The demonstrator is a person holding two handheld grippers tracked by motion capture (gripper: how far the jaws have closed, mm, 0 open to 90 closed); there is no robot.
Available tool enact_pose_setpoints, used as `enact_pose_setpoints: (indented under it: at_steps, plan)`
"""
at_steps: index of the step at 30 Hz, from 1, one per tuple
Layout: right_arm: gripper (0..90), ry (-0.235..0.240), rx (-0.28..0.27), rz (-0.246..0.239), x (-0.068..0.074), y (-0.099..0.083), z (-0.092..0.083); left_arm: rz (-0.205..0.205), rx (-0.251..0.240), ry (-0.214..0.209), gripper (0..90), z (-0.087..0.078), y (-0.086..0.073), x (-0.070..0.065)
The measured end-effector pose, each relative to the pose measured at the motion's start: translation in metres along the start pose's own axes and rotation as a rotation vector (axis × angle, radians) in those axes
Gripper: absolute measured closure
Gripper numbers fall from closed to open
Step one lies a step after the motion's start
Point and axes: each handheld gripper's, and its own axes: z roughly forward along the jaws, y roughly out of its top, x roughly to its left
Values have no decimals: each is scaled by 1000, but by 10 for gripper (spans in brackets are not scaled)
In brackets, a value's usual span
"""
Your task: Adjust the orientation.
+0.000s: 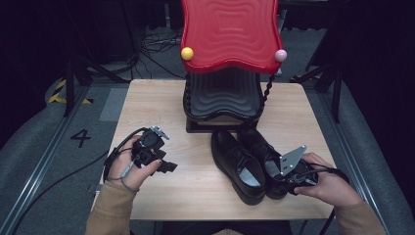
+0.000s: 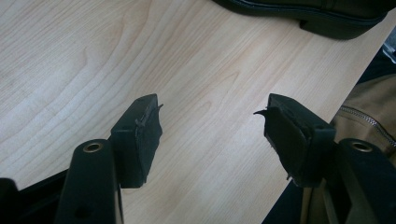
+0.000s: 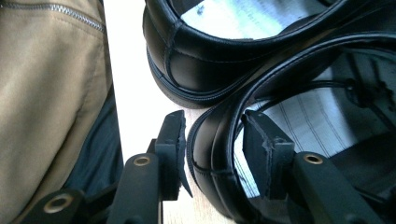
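Two black leather shoes stand side by side on the wooden table (image 1: 161, 103): the left shoe (image 1: 237, 166) and the right shoe (image 1: 262, 147), toes pointing away. My right gripper (image 1: 286, 175) is at the right shoe's heel. In the right gripper view its jaws (image 3: 212, 119) straddle the heel wall (image 3: 215, 154), one pad outside, one inside the shoe, with a slight gap, so it is open. The other shoe's heel (image 3: 210, 56) lies just beyond. My left gripper (image 1: 166, 165) hovers over bare table at the left, jaws (image 2: 210, 105) wide open and empty.
A small rack stands at the table's far middle, with a wavy red top shelf (image 1: 230, 34) and a black lower shelf (image 1: 222, 95). The shoes' toes almost touch its base. The table's near edge runs close to both hands. A tan sleeve (image 3: 51, 93) is beside the right gripper.
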Motion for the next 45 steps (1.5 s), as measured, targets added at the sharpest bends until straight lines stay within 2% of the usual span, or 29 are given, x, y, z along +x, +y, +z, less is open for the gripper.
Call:
enact_pose_setpoints:
  at_steps: [3,8,11,12,14,17,21,23,24,26,29,31,33,38,43,45]
  plan:
    - [594,-25,4,30,2,1,-6,0,4,-4,371,2,2,-1]
    - [558,-63,-43,97,6,4,-18,-1,5,-8,371,3,2,-2]
    - [535,-94,-92,212,7,6,-24,-2,5,-8,371,2,2,-1]
    - [529,-121,-101,248,6,7,-26,-4,4,-7,371,2,2,-1]
    - [510,-190,-105,357,4,9,-28,-8,2,-8,371,2,1,-1]
    - [509,-221,-126,434,1,9,-29,-3,4,-9,371,3,1,-1]
    - [496,-214,-162,502,-1,11,-27,-11,10,-9,371,4,0,-1]
    - [471,-217,-202,533,-2,13,-26,-9,6,-5,371,4,0,0]
    - [470,-205,-220,566,-2,15,-25,-12,7,-7,371,4,-1,-1]
    - [469,-193,-223,607,-3,18,-23,-11,8,-4,371,3,-2,-1]
    - [468,-207,-207,659,-3,23,-17,-17,9,-4,372,3,-3,-1]
    - [468,-202,-204,675,-3,24,-16,-16,10,-1,372,3,-4,-1]
    - [464,-185,-204,723,-7,30,-10,-20,13,0,372,3,-5,0]
    - [463,-172,-189,714,-9,36,0,-24,9,3,372,2,-8,-1]
    - [482,-177,-198,792,-10,37,0,-33,10,10,372,0,-13,-2]
    - [482,-180,-193,807,-9,38,0,-34,10,9,372,-1,-14,-1]
